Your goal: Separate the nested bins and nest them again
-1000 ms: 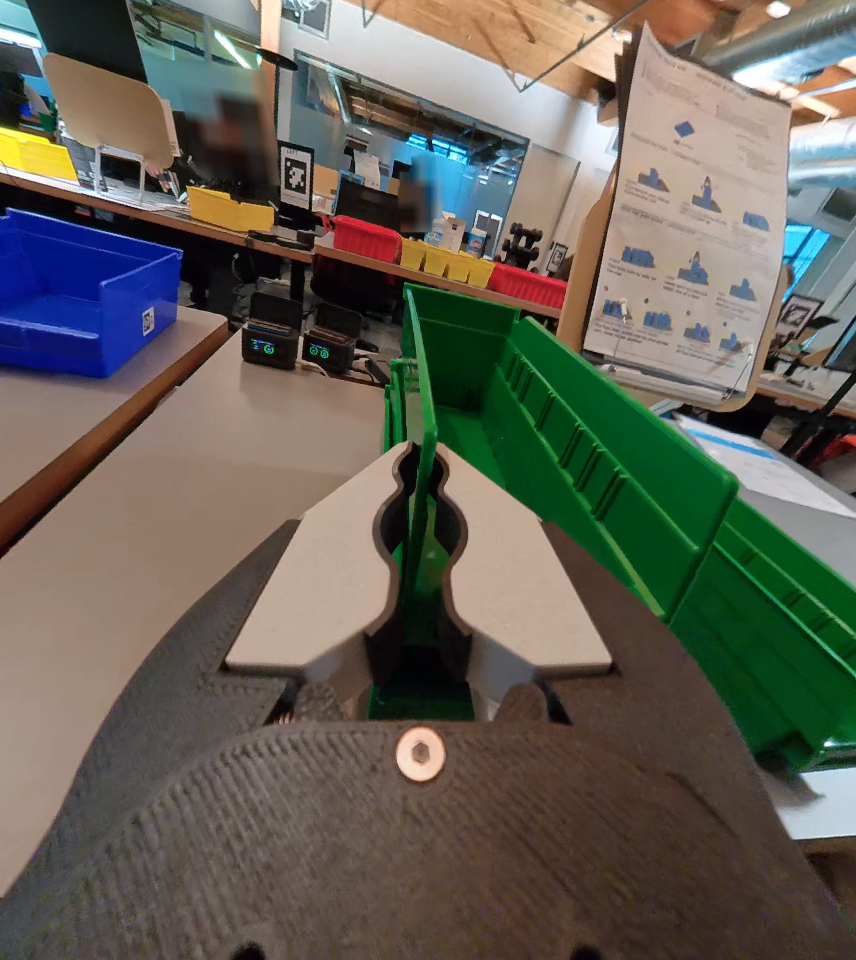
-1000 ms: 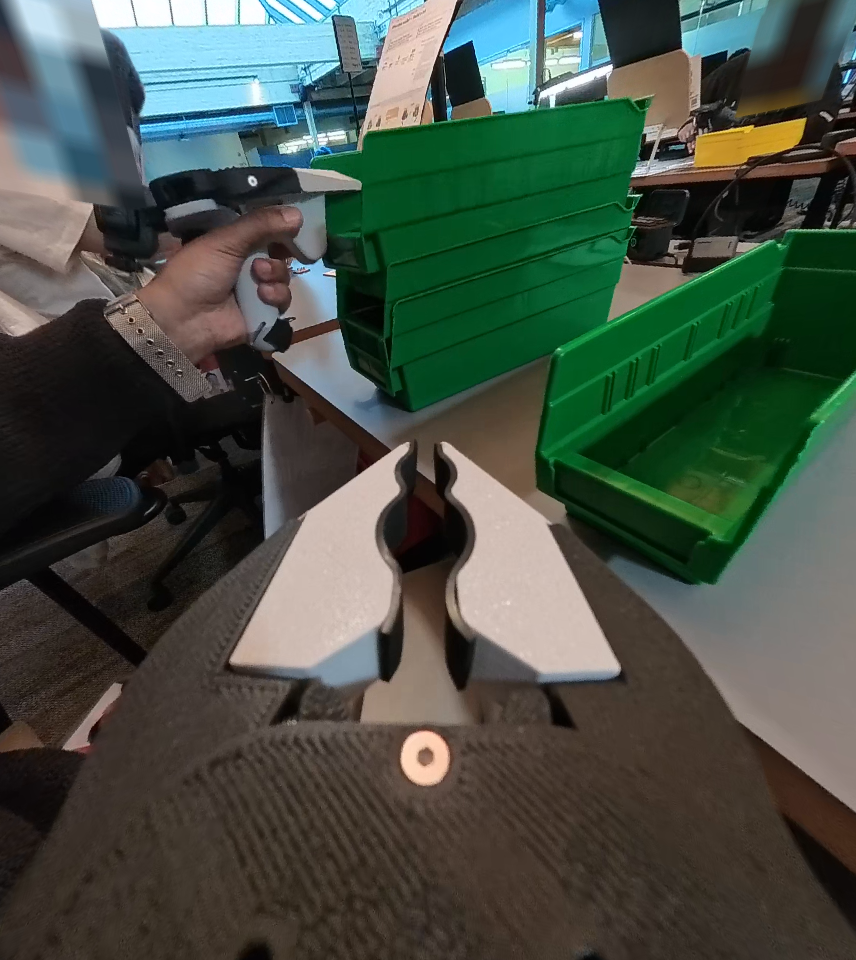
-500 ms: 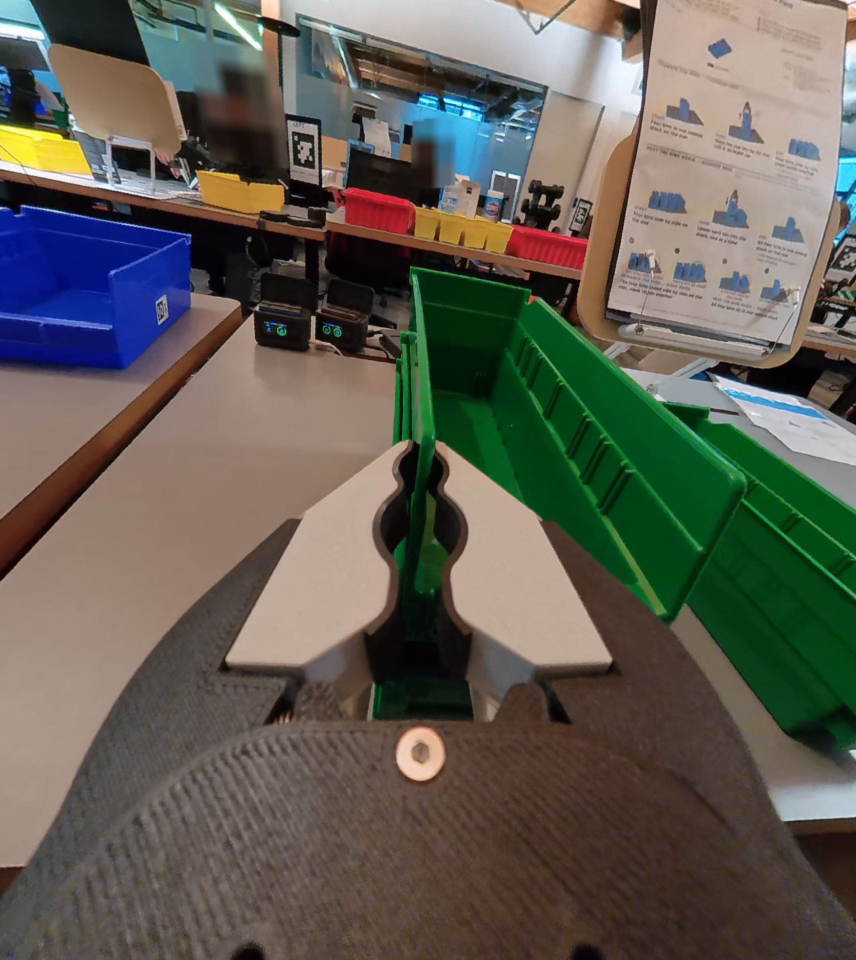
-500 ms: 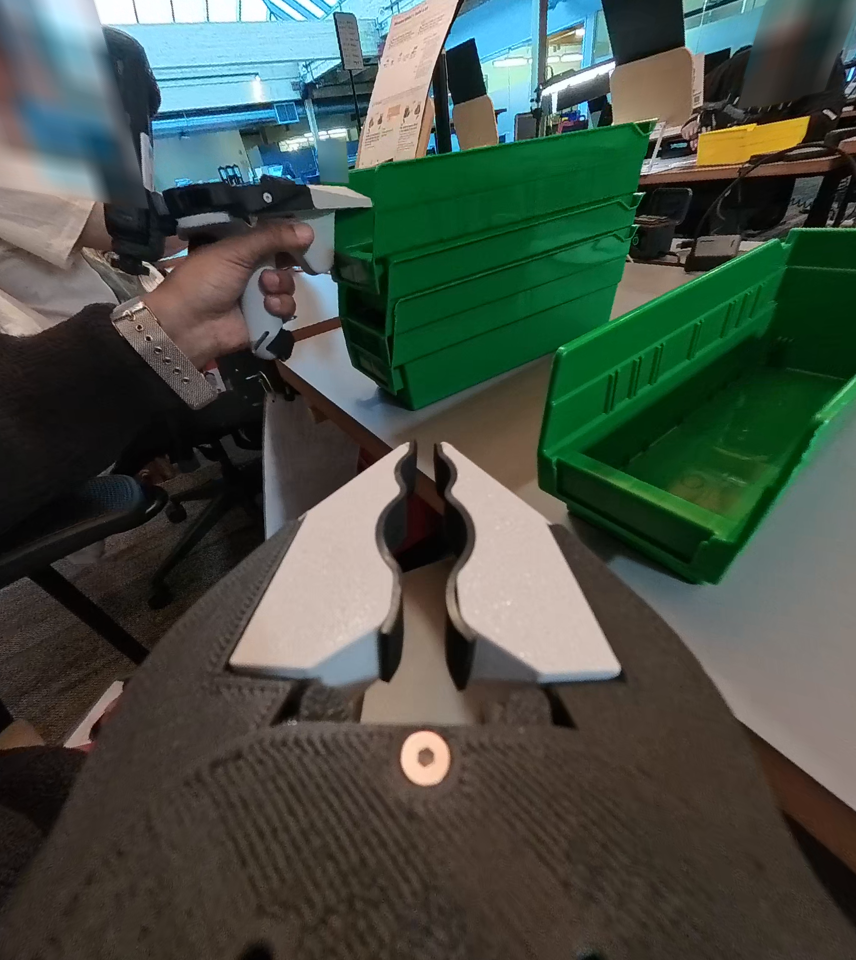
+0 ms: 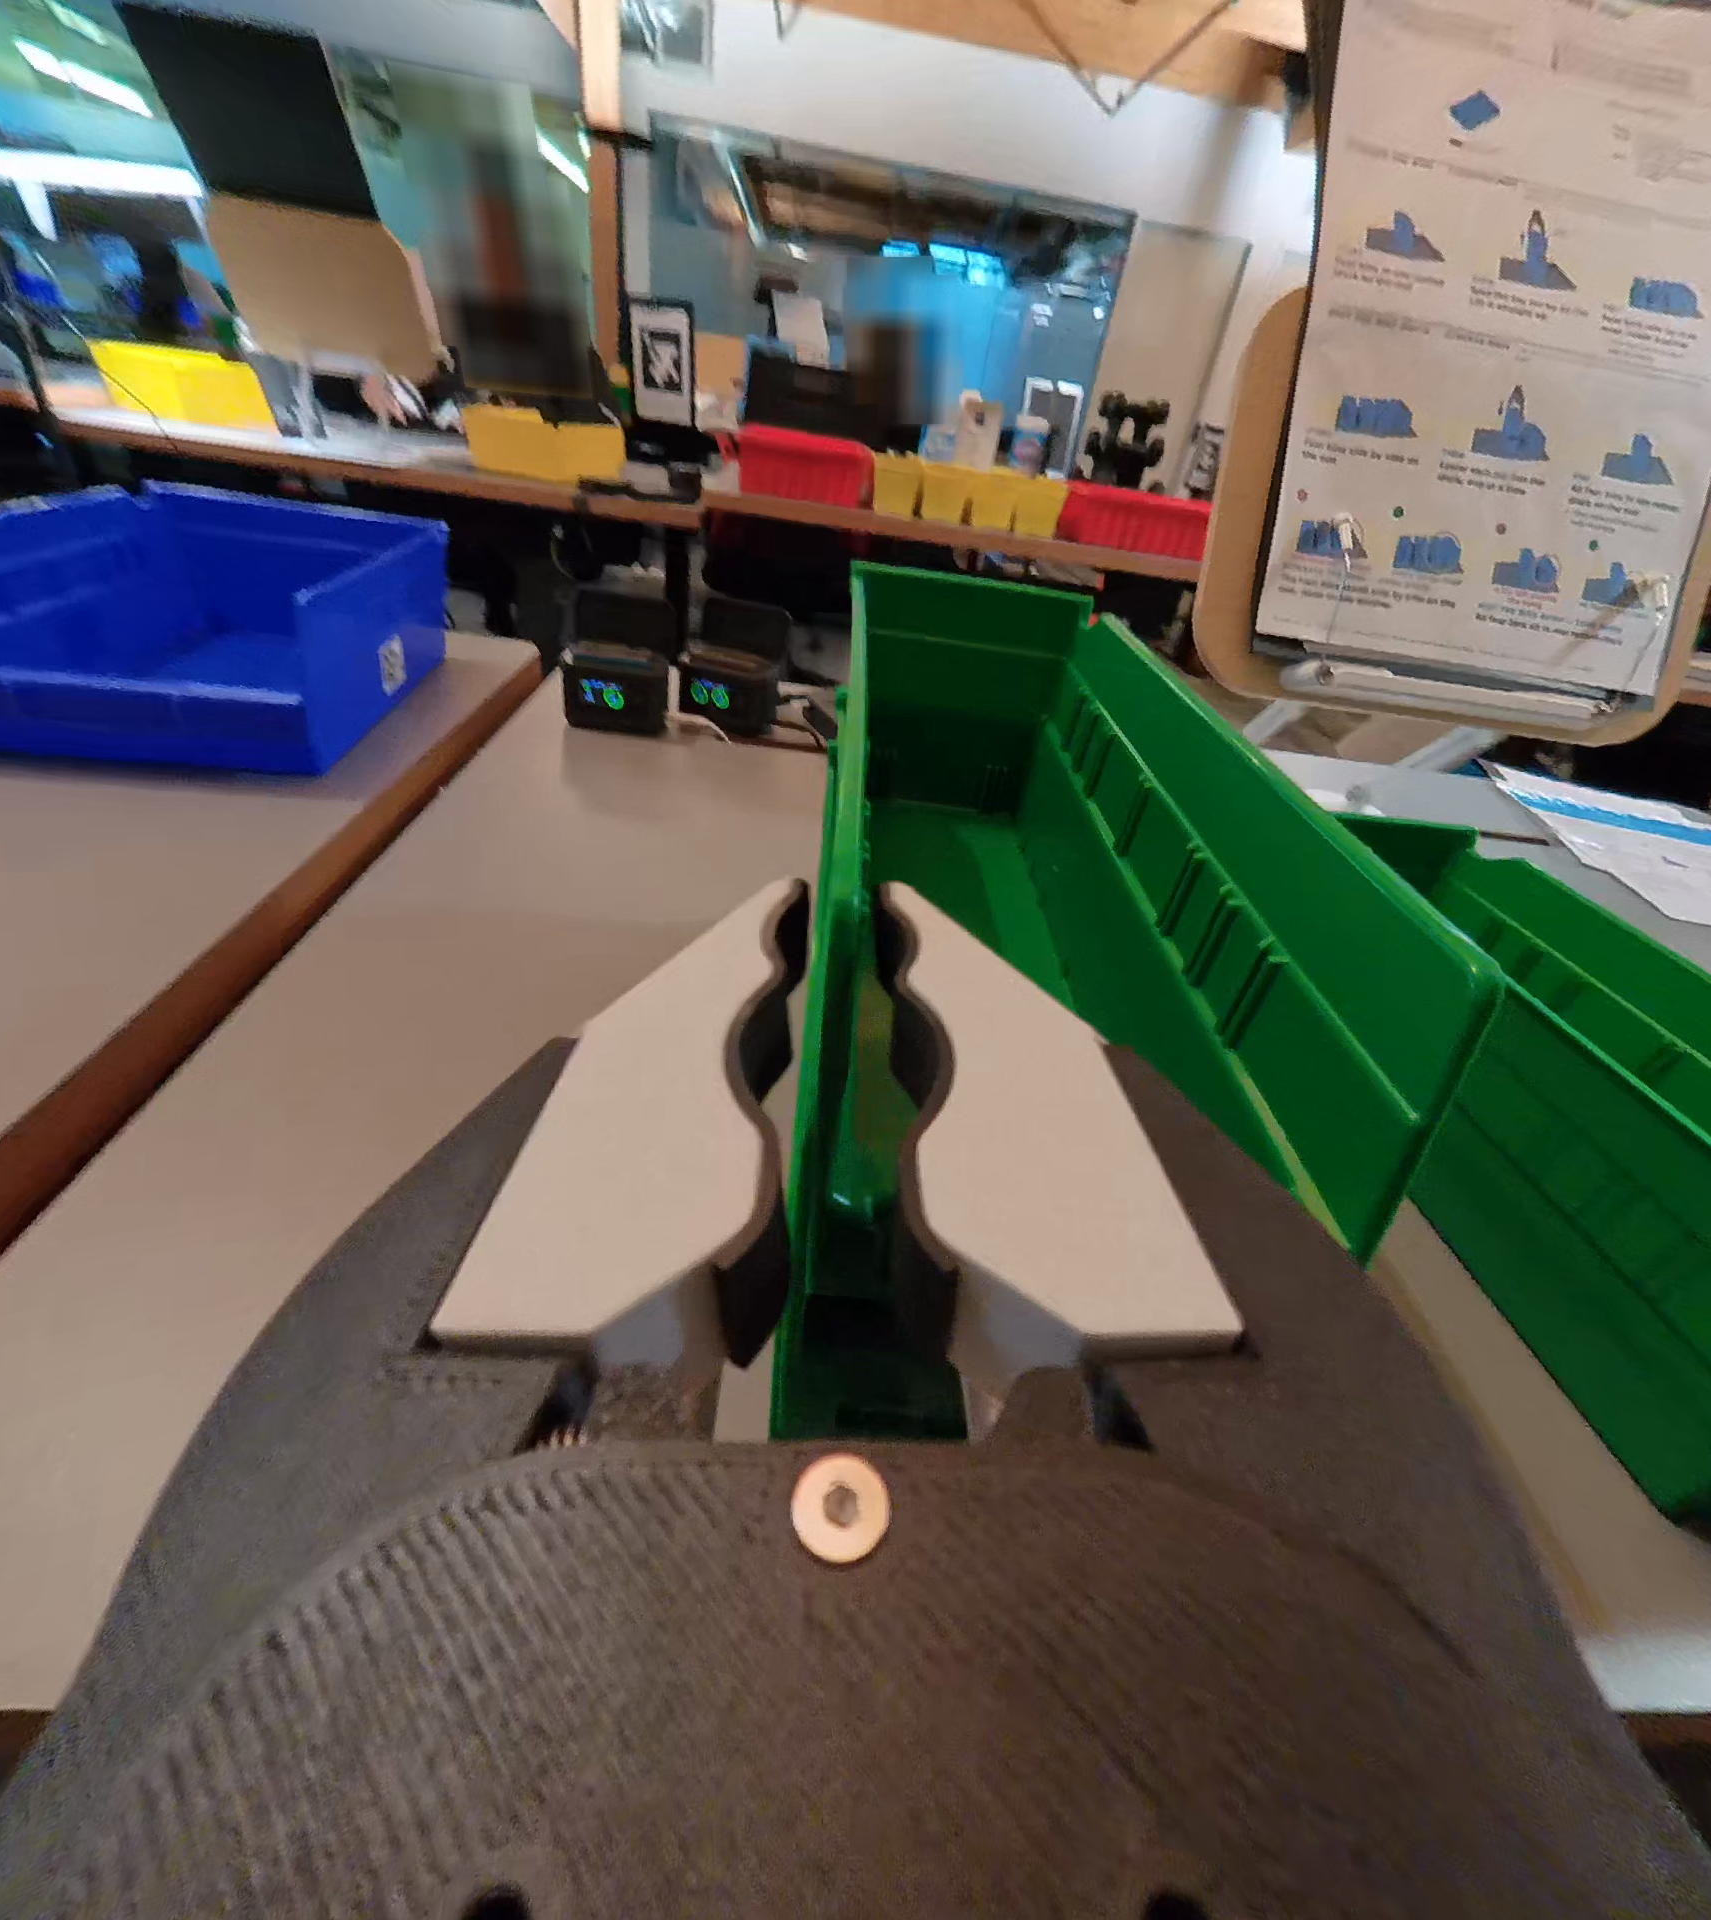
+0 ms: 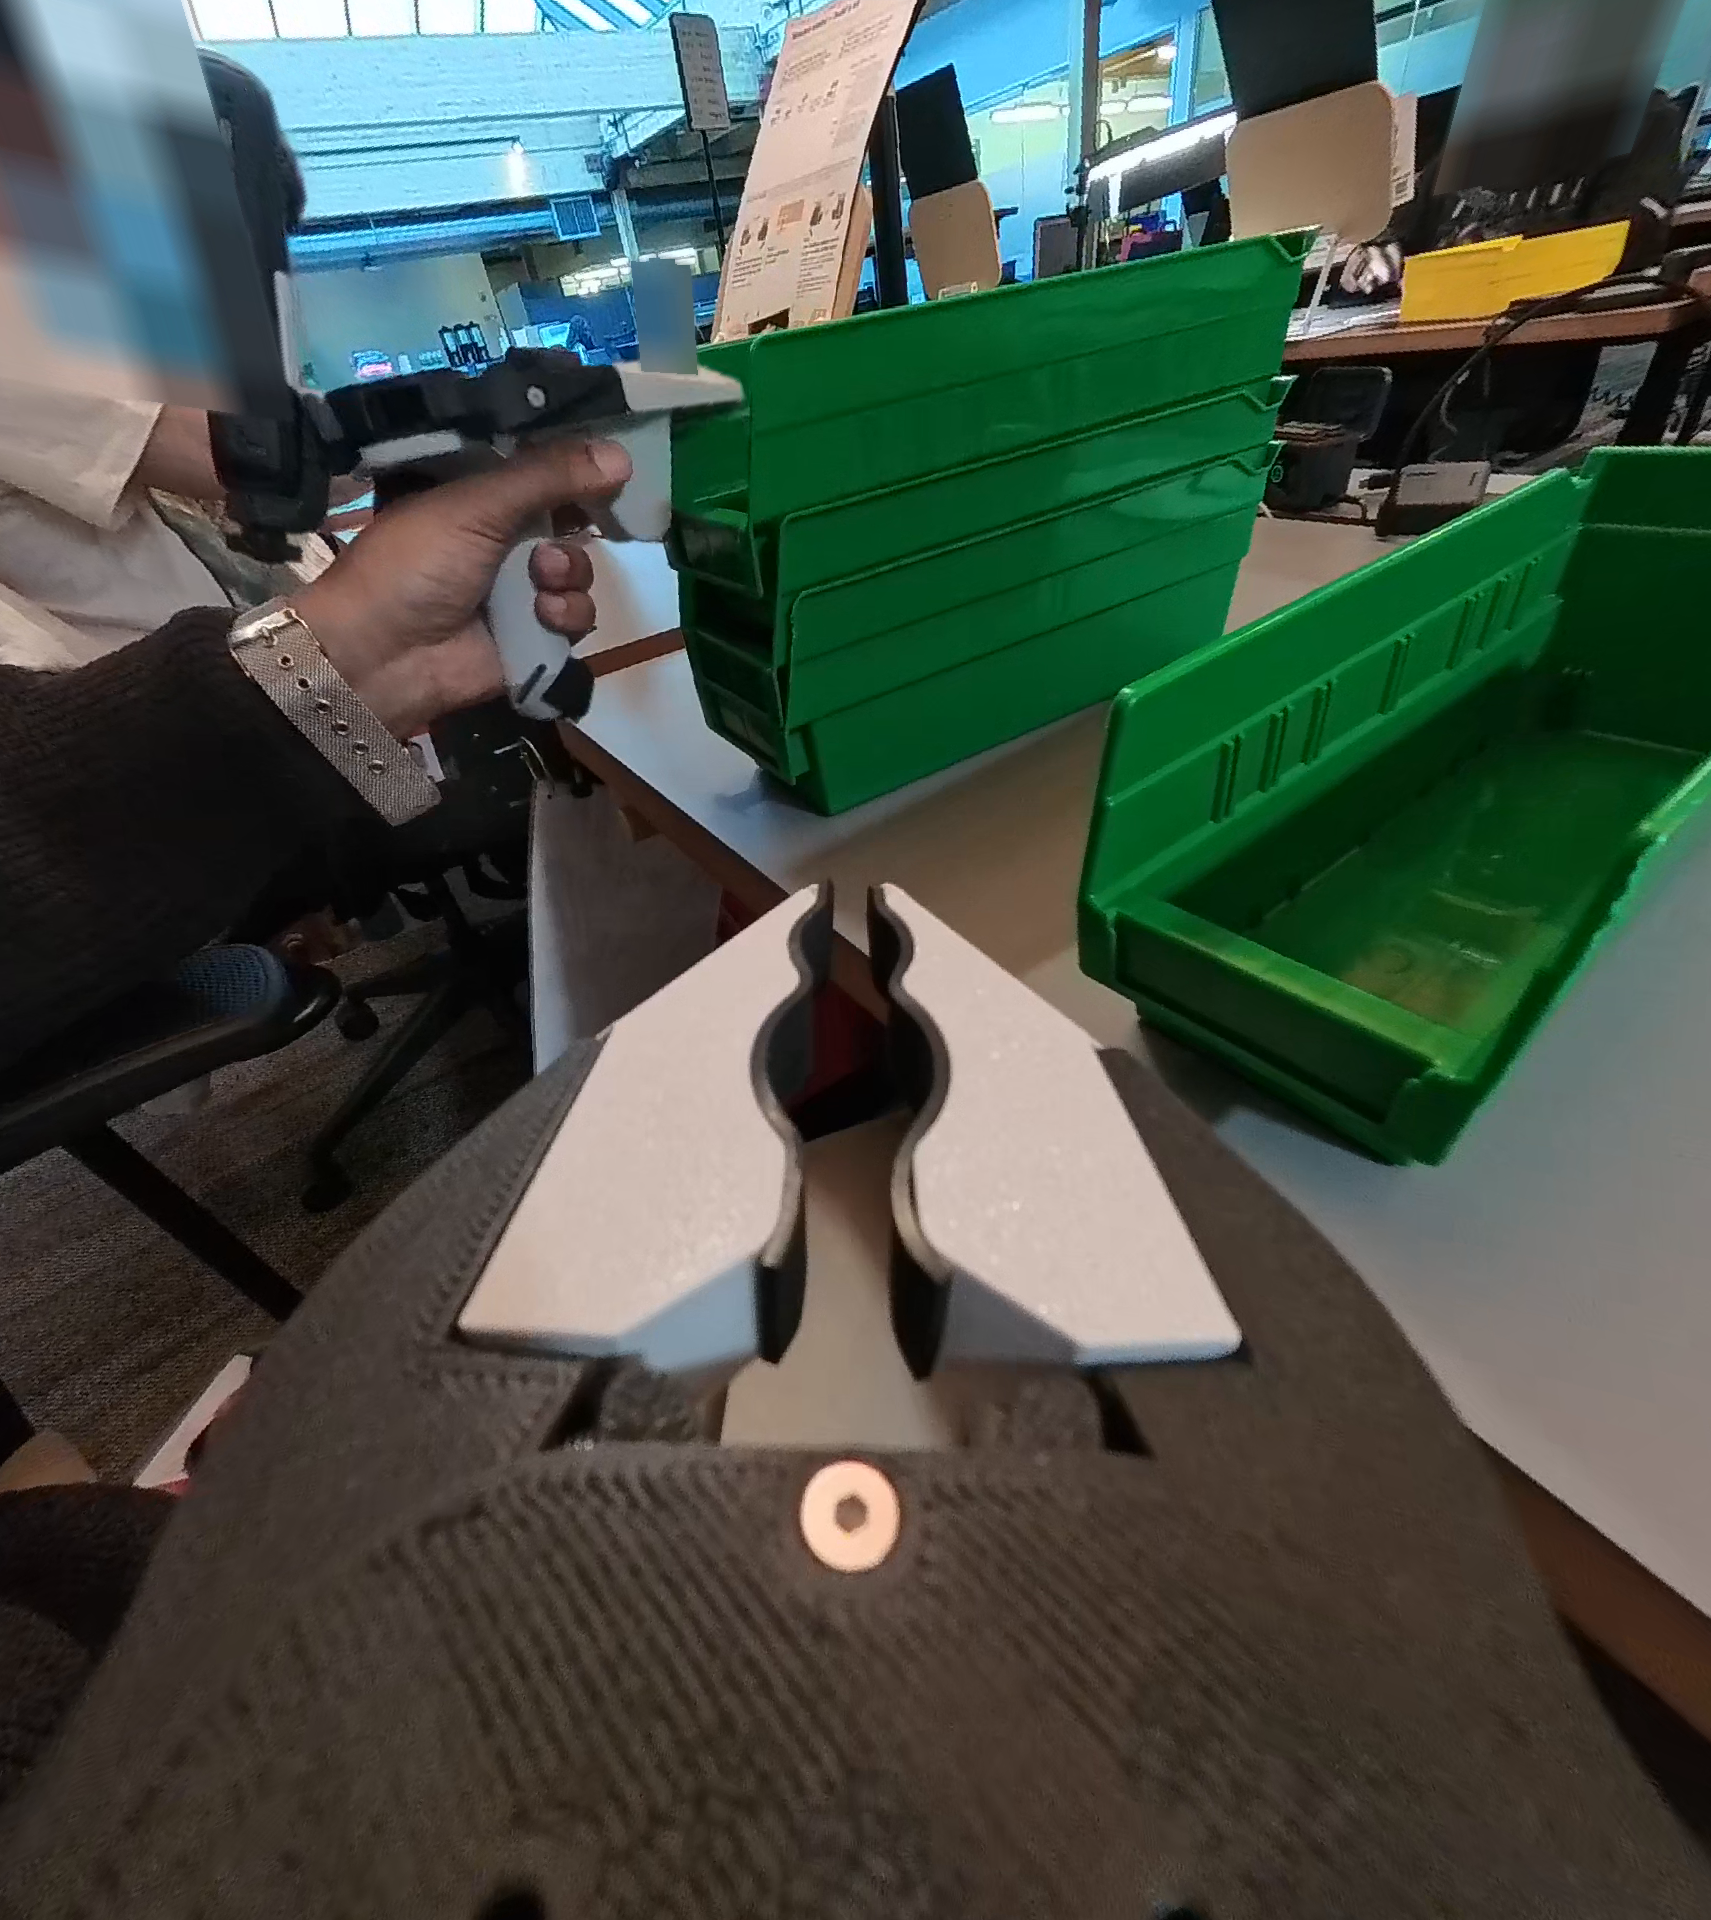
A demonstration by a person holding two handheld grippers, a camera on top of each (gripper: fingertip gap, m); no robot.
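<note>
My left gripper is shut on the left side wall of the top green bin, near that wall's near end. The bin's near end is raised out of the nested green bins below it. In the right wrist view the left gripper, held by a hand, grips the top bin of the green stack. A separate green bin lies open side up on the table to the right. My right gripper is shut and empty, off the table's near edge.
A blue bin sits on the neighbouring table at left. Two small black devices stand behind the stack. An instruction sheet on a stand is at right, with a paper on the table. A person's arm and office chair are left of the right gripper.
My left gripper has shifted slightly forward with the top bin still in its grip, and its view has levelled. My right gripper has not moved.
</note>
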